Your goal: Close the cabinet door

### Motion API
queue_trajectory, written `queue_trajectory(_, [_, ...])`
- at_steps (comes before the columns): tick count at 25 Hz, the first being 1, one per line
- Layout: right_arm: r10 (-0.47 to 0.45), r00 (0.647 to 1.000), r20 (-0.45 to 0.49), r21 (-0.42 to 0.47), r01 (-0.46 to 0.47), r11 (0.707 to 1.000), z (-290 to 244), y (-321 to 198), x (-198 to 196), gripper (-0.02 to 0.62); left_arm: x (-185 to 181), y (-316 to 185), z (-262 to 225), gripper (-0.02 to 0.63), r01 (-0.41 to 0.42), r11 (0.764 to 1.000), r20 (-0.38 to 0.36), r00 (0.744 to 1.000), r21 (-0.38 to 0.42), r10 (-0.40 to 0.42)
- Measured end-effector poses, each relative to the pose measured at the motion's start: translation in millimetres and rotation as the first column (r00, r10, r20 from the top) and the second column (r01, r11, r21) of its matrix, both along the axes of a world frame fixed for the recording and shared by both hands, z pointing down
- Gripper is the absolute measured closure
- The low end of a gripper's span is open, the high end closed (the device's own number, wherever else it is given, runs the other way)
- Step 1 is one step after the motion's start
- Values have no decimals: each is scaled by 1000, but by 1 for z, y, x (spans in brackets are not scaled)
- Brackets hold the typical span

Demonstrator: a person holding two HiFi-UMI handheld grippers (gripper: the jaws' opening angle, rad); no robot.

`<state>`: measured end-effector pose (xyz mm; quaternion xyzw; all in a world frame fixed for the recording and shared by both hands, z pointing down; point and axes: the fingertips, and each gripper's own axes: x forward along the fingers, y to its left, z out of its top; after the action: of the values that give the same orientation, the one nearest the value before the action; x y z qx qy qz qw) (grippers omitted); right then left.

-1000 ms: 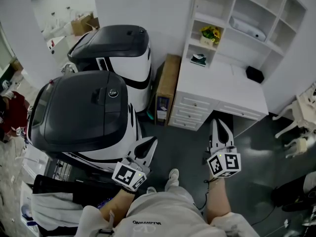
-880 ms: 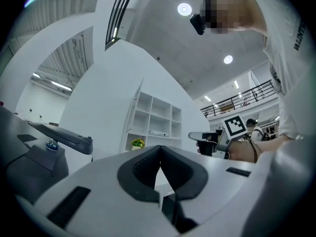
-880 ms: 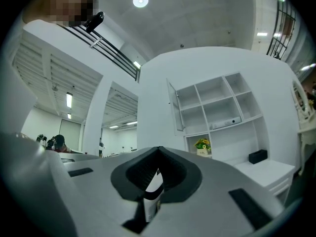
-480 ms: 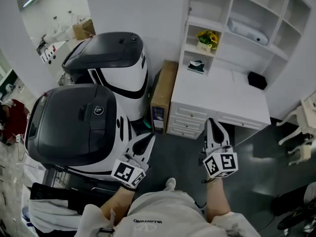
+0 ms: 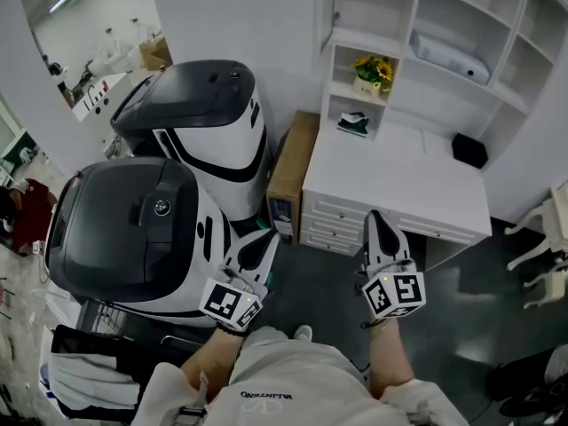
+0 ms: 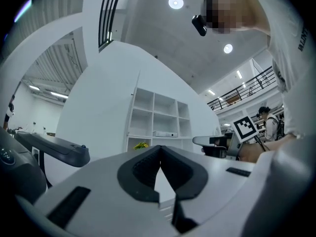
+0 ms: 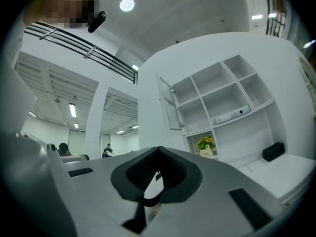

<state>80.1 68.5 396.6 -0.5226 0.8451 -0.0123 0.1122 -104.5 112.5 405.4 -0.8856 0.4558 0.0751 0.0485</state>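
Observation:
The white shelf unit [image 5: 417,34] stands on a white desk [image 5: 399,171]. Its narrow glass cabinet door [image 7: 168,105] hangs open at the upper left compartment; in the head view it shows only edge-on [image 5: 327,7]. My left gripper [image 5: 258,243] is held low in front of the desk's left corner, jaws shut and empty. My right gripper [image 5: 379,222] points at the desk's drawers, also shut with nothing in it. Both are well short of the door. In the gripper views the left gripper [image 6: 159,150] and the right gripper [image 7: 158,151] show their tips meeting.
Two large black-and-white machines [image 5: 133,229] [image 5: 209,114] stand at the left. A cardboard box [image 5: 288,167] leans between them and the desk. A pot of yellow flowers [image 5: 373,71], a black box [image 5: 469,149] and a white device [image 5: 453,56] sit on the shelves and desk. A white chair [image 5: 546,256] is at the right.
Both grippers and the view have moved toward the desk and shelf unit, which sit closer and more central now. The jaws stayed shut and the door stays open.

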Motion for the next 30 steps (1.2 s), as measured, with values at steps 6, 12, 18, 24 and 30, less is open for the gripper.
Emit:
queue_trajectory(6, [1, 1000, 5, -9, -1, 1000, 5, -14, 10, 584, 9, -18, -2, 603, 0, 1000, 6, 1000, 8, 0])
queue_trajectory(12, [1, 1000, -13, -14, -1, 1000, 8, -31, 9, 584, 12, -39, 6, 603, -12, 1000, -7, 1000, -5, 12])
queue_trajectory(18, [13, 999, -30, -5, -14, 1000, 4, -53, 10, 584, 14, -74, -1, 603, -31, 999, -22, 999, 17, 31])
queue_trajectory(24, [15, 999, -41, -1, -15, 1000, -2, -94, -4, 584, 6, -122, -15, 603, -38, 998, -49, 998, 51, 41])
queue_trajectory(30, [5, 999, -51, 30, -4, 1000, -16, -151, -30, 584, -10, -185, -31, 603, -43, 995, -82, 995, 85, 50])
